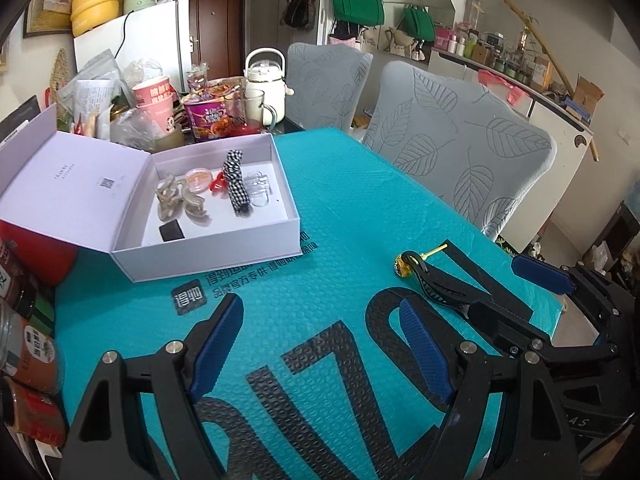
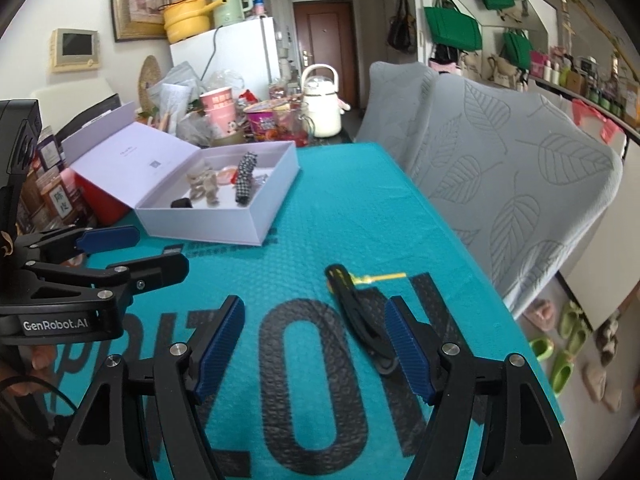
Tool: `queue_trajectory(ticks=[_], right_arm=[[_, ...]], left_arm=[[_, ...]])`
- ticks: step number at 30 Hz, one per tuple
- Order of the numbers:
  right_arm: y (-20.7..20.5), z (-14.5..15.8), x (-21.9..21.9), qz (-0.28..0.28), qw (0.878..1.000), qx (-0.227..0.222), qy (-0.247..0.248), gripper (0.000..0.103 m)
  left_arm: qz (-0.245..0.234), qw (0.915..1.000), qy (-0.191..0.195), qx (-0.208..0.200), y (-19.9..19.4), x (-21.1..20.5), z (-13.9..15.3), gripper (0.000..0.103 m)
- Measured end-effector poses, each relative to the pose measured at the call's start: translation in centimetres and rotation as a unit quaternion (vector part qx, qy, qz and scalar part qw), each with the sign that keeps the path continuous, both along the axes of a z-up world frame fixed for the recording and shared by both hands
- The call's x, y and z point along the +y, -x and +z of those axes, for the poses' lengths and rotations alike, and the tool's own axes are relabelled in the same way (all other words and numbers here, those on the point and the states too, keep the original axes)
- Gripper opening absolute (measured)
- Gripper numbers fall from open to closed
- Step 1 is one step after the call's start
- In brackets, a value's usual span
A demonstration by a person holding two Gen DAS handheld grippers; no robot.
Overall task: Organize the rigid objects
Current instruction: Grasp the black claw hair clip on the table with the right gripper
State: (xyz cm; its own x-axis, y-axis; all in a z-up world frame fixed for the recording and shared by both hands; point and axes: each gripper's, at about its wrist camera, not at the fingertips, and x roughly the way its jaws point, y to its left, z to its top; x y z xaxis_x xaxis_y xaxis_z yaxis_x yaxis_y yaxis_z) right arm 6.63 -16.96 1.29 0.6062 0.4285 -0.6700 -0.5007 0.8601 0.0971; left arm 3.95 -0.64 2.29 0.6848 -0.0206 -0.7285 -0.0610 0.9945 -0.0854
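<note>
The table is covered by a teal mat [image 2: 352, 216] of dimpled, bubble-textured plastic with a slight sheen. A matt white cardboard box [image 1: 208, 256] is seen, and a smooth, glossy black plastic clip [image 2: 360, 312]. The blue finger pads [image 2: 408, 348] are finely ribbed, set in matt black plastic with bright metal screws.

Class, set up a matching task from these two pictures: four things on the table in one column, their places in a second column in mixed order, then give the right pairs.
Things
1. black-and-white checked hair clip
2. long black plastic hair clip
3. white enamel kettle
4. small black square block

Places
A. on the teal bubble mat, outside the box
B. behind the box, among the clutter at the table's far end
C. in the open white cardboard box, at its near corner
D. in the box, lying across its middle

Pairs: 1-D, 2-A, 3-B, 4-C
</note>
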Motion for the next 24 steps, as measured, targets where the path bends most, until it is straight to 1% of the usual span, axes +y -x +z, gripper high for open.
queue_trajectory(ticks=[12,21,24], right_arm=[[-3.1,-3.3,-2.9,-0.029,0.999,0.04,-0.002,0.073],[-5.3,-6.1,-2.9,-0.024,0.997,0.077,0.001,0.072],[-5.8,-6.7,-2.5,-0.018,0.996,0.085,0.005,0.07]], left_arm=[[-0.028,0.9992,-0.014,0.025,-3.2,-2.6,-2.1,0.081],[-0.043,0.9977,-0.02,0.049,-5.7,-4.2,-4.0,0.081],[-0.042,0.9974,-0.021,0.055,-6.3,-4.3,-4.6,0.081]])
